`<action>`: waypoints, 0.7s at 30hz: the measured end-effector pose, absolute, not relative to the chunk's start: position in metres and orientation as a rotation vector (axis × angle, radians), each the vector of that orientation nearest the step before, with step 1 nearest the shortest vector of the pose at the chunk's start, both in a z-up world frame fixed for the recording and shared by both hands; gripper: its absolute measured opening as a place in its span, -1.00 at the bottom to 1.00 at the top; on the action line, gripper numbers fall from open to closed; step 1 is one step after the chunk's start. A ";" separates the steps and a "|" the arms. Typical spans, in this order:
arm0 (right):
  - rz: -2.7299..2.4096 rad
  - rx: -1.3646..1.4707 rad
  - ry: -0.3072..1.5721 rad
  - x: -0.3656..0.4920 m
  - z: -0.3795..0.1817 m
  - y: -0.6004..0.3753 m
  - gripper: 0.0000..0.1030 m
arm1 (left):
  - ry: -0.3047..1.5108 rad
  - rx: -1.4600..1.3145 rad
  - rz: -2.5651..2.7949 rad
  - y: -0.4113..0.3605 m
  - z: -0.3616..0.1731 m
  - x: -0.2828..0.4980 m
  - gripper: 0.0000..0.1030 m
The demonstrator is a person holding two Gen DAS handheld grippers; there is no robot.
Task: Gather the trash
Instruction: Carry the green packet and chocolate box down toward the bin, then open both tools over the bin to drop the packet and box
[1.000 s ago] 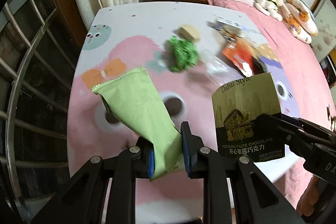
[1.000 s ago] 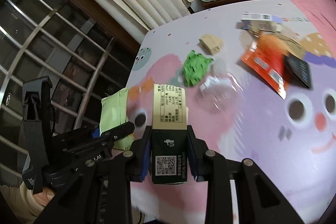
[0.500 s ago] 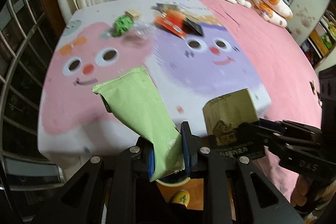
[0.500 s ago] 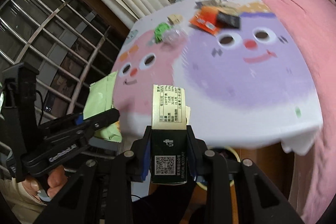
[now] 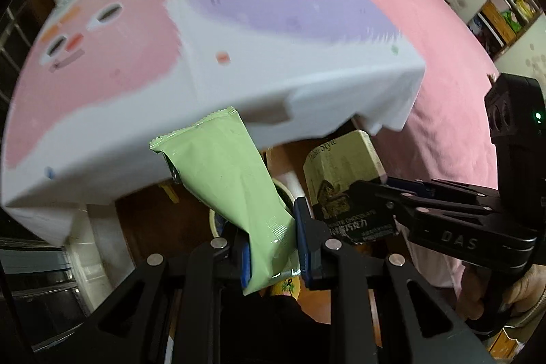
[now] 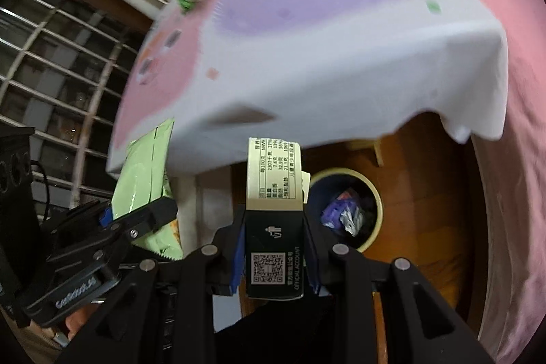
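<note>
While we carry both pieces past the table edge: each is pinched at its lower end so it can drop straight down
Left gripper (image 5: 271,253): clamped on the green wrapper (image 5: 228,179)
Right gripper (image 6: 274,256): clamped on the chocolate box (image 6: 274,193)
Bin (image 6: 367,193): on the floor below, holding trash
Right view: shows the bin's inside; the left view mostly hides it
Table (image 5: 239,84): more trash at the far end

The pale green wrapper (image 5: 228,179) is flat and long, and it stands up tilted, past the table edge. The chocolate box (image 6: 274,227), dark below and cream above, stands upright beside it. The round bin (image 6: 372,193) below already holds crumpled trash.
</note>
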State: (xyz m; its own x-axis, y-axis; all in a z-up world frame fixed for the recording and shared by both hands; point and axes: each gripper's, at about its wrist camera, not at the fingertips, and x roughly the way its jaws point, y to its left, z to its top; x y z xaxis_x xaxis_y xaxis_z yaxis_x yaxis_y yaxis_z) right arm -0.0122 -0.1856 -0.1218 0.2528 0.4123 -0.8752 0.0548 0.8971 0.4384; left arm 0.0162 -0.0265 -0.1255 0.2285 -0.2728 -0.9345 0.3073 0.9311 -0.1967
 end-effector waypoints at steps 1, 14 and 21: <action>0.241 0.431 1.319 -0.013 -0.138 -0.186 -0.43 | 1.286 0.041 -0.406 -0.029 -0.136 0.015 -0.62; 0.113 0.455 1.448 0.000 -0.330 -0.187 -0.37 | 1.401 0.185 -0.401 -0.060 -0.319 0.013 -0.46; 0.069 0.457 1.471 0.000 -0.385 -0.183 -0.18 | 1.414 0.196 -0.326 -0.055 -0.364 0.020 0.14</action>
